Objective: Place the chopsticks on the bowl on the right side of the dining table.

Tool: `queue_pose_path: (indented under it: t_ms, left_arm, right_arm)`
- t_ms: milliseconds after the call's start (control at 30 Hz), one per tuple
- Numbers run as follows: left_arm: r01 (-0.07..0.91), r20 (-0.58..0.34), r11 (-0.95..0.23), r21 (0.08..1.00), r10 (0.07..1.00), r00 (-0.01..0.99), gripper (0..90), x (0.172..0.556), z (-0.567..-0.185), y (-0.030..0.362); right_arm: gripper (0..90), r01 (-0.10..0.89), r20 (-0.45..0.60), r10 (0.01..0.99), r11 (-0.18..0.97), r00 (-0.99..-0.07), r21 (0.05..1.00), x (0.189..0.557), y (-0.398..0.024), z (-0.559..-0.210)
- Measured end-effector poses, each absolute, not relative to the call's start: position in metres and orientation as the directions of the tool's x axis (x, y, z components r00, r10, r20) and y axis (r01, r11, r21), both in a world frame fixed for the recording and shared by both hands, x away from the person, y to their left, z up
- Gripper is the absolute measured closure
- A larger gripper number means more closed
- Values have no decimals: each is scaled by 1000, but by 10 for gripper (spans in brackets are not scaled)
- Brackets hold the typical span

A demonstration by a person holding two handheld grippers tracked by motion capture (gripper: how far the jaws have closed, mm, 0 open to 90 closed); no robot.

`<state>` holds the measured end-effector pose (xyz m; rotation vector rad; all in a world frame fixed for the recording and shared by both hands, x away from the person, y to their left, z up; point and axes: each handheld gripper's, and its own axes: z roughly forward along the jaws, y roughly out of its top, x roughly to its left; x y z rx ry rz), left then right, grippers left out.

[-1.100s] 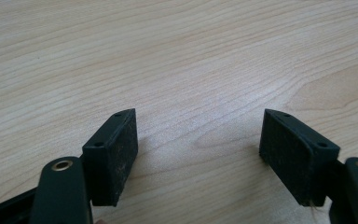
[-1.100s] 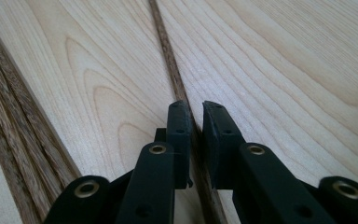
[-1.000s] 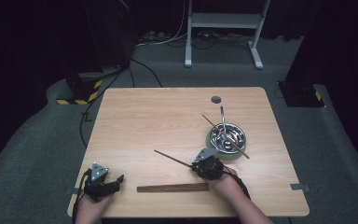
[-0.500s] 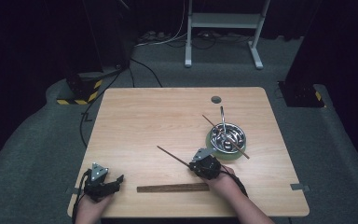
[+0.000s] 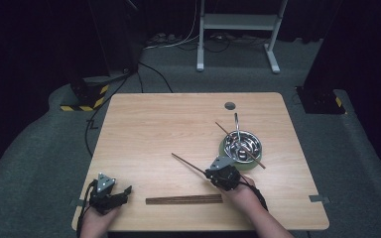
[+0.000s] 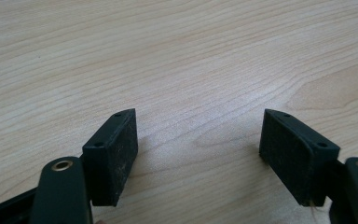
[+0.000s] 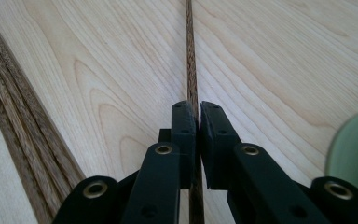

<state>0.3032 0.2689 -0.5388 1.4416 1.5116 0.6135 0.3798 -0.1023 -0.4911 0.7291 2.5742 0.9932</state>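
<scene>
My right gripper is shut on a thin dark wooden chopstick, which sticks out up and to the left, just above the table. In the right gripper view the jaws pinch that chopstick, and it runs straight ahead over the wood. A pair of matching chopsticks lies flat near the front edge, left of the right hand, and shows again as chopsticks at the left. My left gripper rests at the front left corner, open, with bare wood between its jaws.
A metal bowl on a green ring stands right of the right gripper, holding another chopstick and a metal utensil. A small round hole marks the table's far side. Cables and a stand lie on the floor beyond.
The right gripper and its chopstick have shifted slightly right and away, so the far tip sits a little higher in the high view. The left gripper has stayed put.
</scene>
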Motion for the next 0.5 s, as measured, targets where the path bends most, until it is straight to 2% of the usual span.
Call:
queue_pose_path:
  t_ms: [500]
  left_arm:
    - [486,-280,193,852,953,112,278,304,-539,269]
  right_arm:
    - [842,363,-106,647,547,-755,754,372,-162,-463]
